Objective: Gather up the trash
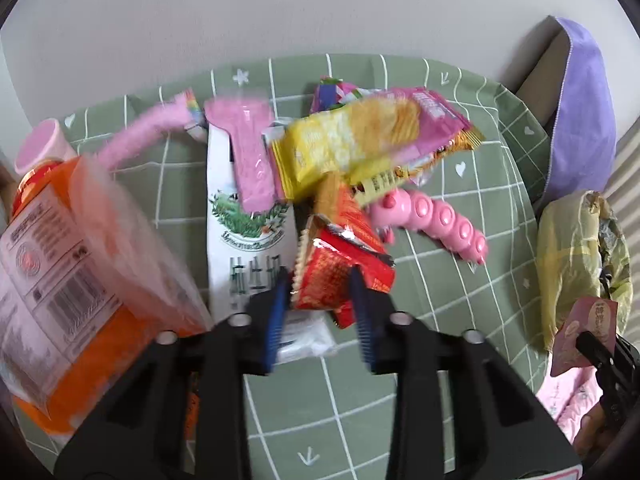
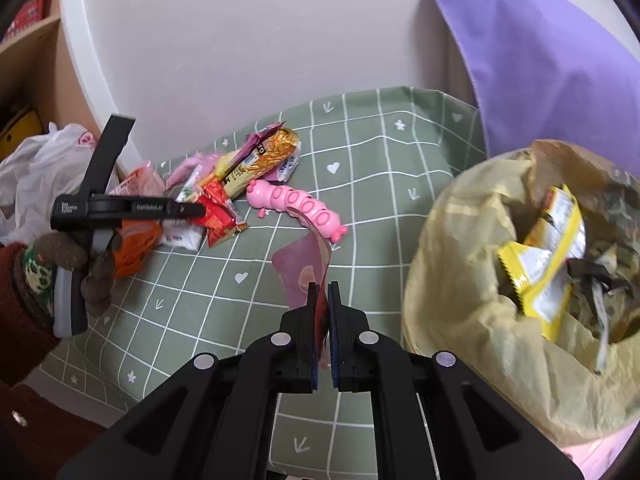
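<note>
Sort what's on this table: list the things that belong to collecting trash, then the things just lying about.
Part of the job:
red wrapper, in the left gripper
pink wrapper, in the right gripper
yellow chip bag
trash bag

Just lying about:
pink caterpillar toy
orange bottle
purple cloth

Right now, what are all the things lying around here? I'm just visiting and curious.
Tablecloth: one, green with white grid, covering the table.
Trash bag: one, yellowish, right side, open, wrappers inside.
Red wrapper: one, between the left gripper's fingers.
Pink wrapper: one, pinched in the right gripper.
Yellow snack packet: one, atop the pile.
Caterpillar toy: one, pink, mid-table.
Carton: one, white, lying flat.
Orange bottle: one, pink cap, left.
Purple cloth: one, back right.
Left gripper: black, blue pads.
Right gripper: black.
</note>
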A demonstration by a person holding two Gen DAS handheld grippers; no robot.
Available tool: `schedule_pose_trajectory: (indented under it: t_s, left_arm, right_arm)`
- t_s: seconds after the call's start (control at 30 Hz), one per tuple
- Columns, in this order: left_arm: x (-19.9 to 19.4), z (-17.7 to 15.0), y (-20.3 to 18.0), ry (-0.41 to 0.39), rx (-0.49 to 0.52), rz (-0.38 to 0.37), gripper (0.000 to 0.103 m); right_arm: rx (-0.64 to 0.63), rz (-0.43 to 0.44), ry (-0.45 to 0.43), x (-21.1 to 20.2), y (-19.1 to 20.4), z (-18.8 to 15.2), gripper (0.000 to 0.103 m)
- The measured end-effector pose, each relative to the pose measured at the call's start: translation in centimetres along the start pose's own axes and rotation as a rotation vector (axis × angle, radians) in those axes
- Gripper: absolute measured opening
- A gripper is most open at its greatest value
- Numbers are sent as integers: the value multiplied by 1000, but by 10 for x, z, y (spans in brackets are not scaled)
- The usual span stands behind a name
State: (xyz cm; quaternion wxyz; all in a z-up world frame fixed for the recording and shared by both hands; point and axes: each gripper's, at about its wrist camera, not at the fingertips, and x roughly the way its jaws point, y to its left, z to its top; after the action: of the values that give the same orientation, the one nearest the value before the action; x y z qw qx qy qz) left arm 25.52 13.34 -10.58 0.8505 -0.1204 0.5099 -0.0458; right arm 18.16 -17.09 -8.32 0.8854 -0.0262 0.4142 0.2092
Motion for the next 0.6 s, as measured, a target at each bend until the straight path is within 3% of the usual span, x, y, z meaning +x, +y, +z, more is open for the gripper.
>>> schedule_pose_trajectory:
  t_s: [0.13, 0.37, 0.6]
  left_arm:
    - [-18, -6, -9, -29, 21, -24, 12]
    - [-74, -10, -41, -152, 102, -57, 12]
    - [-137, 10, -87, -308, 210, -101, 12]
  right_arm:
    - [13, -20, -19, -9, -1, 0, 7]
    - [1, -25, -76, -28, 6, 11, 7]
    - [-24, -78, -190, -69, 7, 33, 7]
